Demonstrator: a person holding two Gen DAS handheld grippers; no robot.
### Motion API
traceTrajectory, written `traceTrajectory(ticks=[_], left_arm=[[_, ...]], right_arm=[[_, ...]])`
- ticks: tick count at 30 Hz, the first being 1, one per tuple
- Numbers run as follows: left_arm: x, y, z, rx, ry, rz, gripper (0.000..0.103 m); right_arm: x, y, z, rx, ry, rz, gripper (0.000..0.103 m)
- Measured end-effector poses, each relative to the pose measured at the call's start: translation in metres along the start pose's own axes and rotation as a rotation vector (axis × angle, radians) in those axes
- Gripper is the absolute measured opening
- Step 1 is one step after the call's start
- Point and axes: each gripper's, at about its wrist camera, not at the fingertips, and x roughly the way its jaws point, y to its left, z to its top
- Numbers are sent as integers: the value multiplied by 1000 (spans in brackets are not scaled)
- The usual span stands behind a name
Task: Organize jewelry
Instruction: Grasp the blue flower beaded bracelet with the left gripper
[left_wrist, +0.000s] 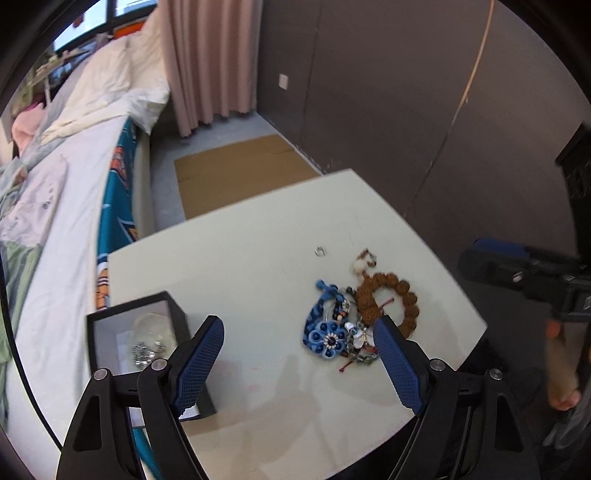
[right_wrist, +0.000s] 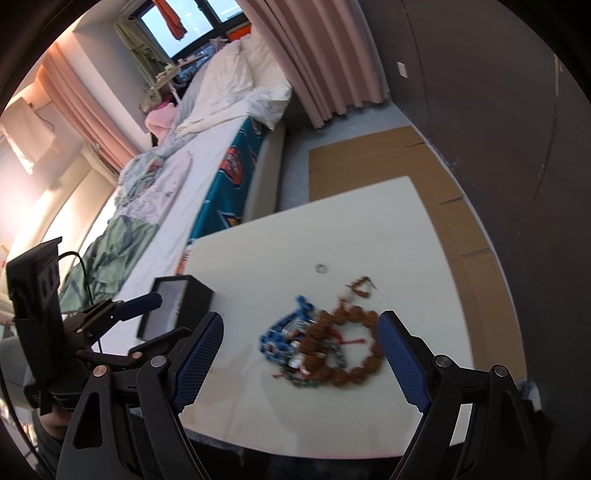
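Jewelry pile (left_wrist: 354, 317): tangled, right of the black box (left_wrist: 110, 325)
Both grippers (left_wrist: 297, 332) (right_wrist: 299, 332): wide, empty
Risk: you'd drag the whole clump (cords interlock)

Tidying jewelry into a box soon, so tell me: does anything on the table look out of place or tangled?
Yes. The blue flower bracelet and brown bead bracelet lie heaped together, overlapping. A small silver ring sits alone, apart from the pile and the black box.
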Motion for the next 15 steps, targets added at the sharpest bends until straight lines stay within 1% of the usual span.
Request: traceTrajectory(ticks=[1, 3, 5, 9, 11, 15], left_arm=[[6, -3, 0, 13, 10, 9, 83], [18, -9, -3, 35, 33, 28, 77], [29, -13, -6, 50, 51, 39, 75], [44, -19, -12, 84, 75, 36, 74], [50, -22, -13, 102, 83, 40, 71], [61, -23, -15, 111, 90, 33, 70]], right_arm=[[0, -5, -2, 1, 5, -9, 86], [0, -10, -4, 0, 13, -23, 86], [0, -17, -7, 2, 22, -37, 86], [2, -28, -12, 2, 46, -70, 86], [2, -33, -15, 2, 56, -83, 86], [5, -40, -18, 2, 77, -107, 86]])
